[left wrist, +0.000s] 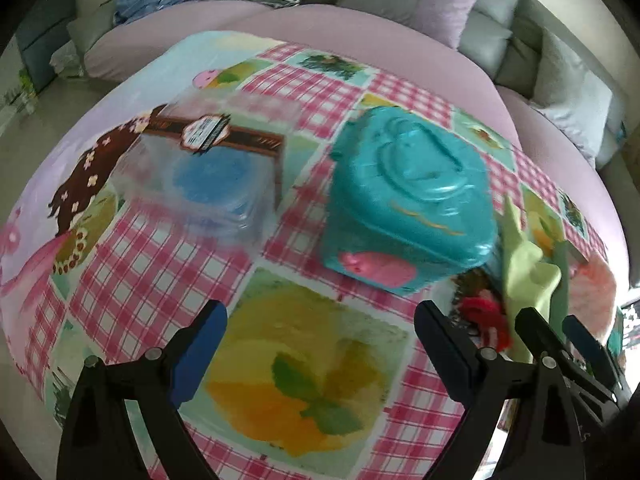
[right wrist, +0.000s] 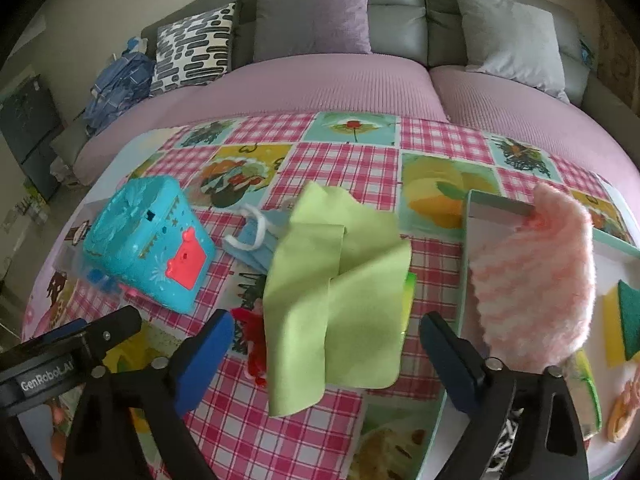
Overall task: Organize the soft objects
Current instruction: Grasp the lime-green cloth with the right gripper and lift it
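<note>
A light green cloth [right wrist: 340, 280] lies crumpled on the checked tablecloth [right wrist: 344, 160]. My right gripper [right wrist: 326, 344] stands open with its blue pads either side of the cloth's near end and not pressing on it. Beside the cloth lie a pale blue cloth with a white loop [right wrist: 256, 240] and a red fuzzy item [right wrist: 252, 340]. A pink fluffy cloth [right wrist: 536, 280] hangs over the rim of a white box [right wrist: 500, 205] on the right. My left gripper [left wrist: 320, 340] is open over bare tablecloth, with nothing between its fingers. The green cloth [left wrist: 524, 260] and the right gripper [left wrist: 550, 318] show at its right.
A teal toy box [left wrist: 412, 208] and a clear plastic container with a blue item inside [left wrist: 208, 176] stand on the table's left half. A yellow and green sponge [right wrist: 628, 320] lies in the white box. A sofa with cushions [right wrist: 312, 12] runs behind the table.
</note>
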The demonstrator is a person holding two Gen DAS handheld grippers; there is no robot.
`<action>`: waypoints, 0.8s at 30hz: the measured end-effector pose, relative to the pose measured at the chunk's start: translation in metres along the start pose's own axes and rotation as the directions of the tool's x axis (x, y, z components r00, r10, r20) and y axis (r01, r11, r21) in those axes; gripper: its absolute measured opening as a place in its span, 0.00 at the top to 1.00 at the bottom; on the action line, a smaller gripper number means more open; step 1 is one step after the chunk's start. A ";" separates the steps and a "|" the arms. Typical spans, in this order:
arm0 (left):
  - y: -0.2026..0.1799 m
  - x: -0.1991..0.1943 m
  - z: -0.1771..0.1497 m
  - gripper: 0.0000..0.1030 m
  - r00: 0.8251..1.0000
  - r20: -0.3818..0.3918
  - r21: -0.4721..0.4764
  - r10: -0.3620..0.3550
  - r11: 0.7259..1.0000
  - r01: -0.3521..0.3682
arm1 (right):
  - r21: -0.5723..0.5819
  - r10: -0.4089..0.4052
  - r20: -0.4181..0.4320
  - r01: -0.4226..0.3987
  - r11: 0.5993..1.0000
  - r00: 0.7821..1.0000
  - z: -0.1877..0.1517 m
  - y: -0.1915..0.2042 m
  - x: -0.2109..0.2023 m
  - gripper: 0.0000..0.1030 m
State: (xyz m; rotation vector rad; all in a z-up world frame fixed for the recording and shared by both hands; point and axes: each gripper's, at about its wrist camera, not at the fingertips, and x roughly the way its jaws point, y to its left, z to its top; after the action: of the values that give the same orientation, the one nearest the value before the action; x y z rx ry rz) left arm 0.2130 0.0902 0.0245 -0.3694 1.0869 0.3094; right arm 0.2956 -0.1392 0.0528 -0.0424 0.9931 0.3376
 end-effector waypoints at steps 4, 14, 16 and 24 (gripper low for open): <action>0.005 0.006 0.002 0.08 1.000 0.002 -0.012 0.002 1.000 -0.002 | -0.006 -0.020 -0.004 0.020 1.000 1.000 -0.001 0.002 0.009 0.12; 0.001 0.015 0.002 0.08 0.998 -0.018 0.004 0.067 0.998 -0.067 | -0.008 -0.046 -0.017 0.046 0.999 0.999 -0.003 0.003 0.020 0.26; 0.003 0.019 0.002 0.08 0.997 -0.030 -0.001 0.071 0.997 -0.071 | -0.002 -0.052 -0.017 0.052 0.999 0.999 -0.003 0.001 0.020 0.36; 0.004 0.022 0.003 0.08 0.998 -0.035 -0.002 0.054 0.999 -0.054 | 0.041 -0.046 -0.003 0.047 0.998 0.999 -0.001 -0.010 0.015 0.61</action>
State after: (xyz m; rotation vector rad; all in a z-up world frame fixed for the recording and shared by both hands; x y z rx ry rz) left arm 0.2234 0.0966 0.0056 -0.3493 1.1320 0.3531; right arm 0.3050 -0.1451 0.0390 -0.0288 0.9991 0.2746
